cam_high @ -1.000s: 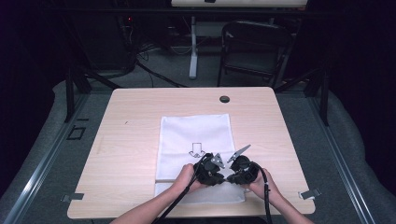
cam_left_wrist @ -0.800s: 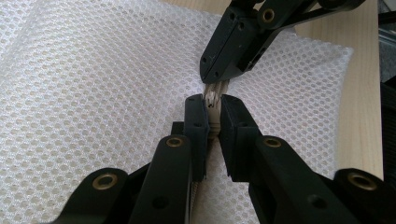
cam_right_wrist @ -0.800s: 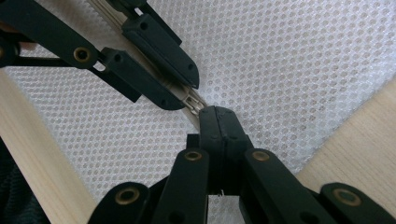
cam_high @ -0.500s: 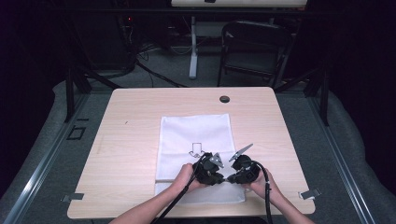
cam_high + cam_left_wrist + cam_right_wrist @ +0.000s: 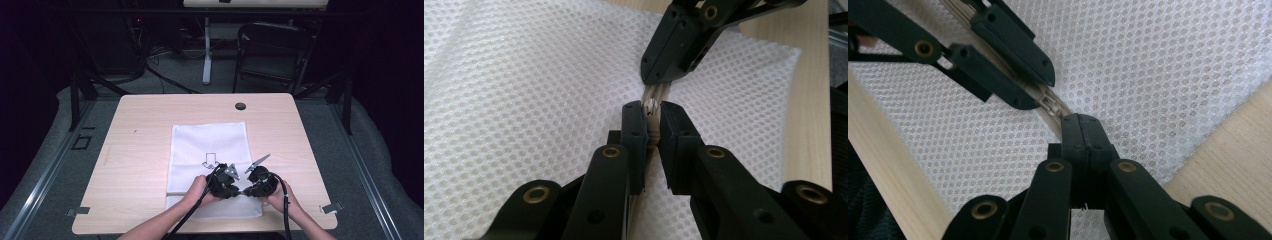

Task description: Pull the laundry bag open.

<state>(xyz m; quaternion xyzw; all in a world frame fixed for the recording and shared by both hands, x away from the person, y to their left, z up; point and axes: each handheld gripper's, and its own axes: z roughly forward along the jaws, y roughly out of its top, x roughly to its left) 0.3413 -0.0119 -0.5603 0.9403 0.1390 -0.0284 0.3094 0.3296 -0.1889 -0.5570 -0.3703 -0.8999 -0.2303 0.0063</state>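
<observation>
both grippers clamped on the zipper (image 5: 659, 92) of the white mesh bag (image 5: 209, 145), near the bag's front edge on the counter (image 5: 140, 135): left gripper (image 5: 651, 112) pinching the zipper end, right gripper (image 5: 1081, 122) shut on the strip just beside. zipper work under way, outcome not yet readable.

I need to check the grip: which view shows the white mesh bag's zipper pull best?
The left gripper view: the small pale zipper pull sits pinched in the left claw. The right gripper view gives only the zipper track; the high view hides it under the hands.
</observation>
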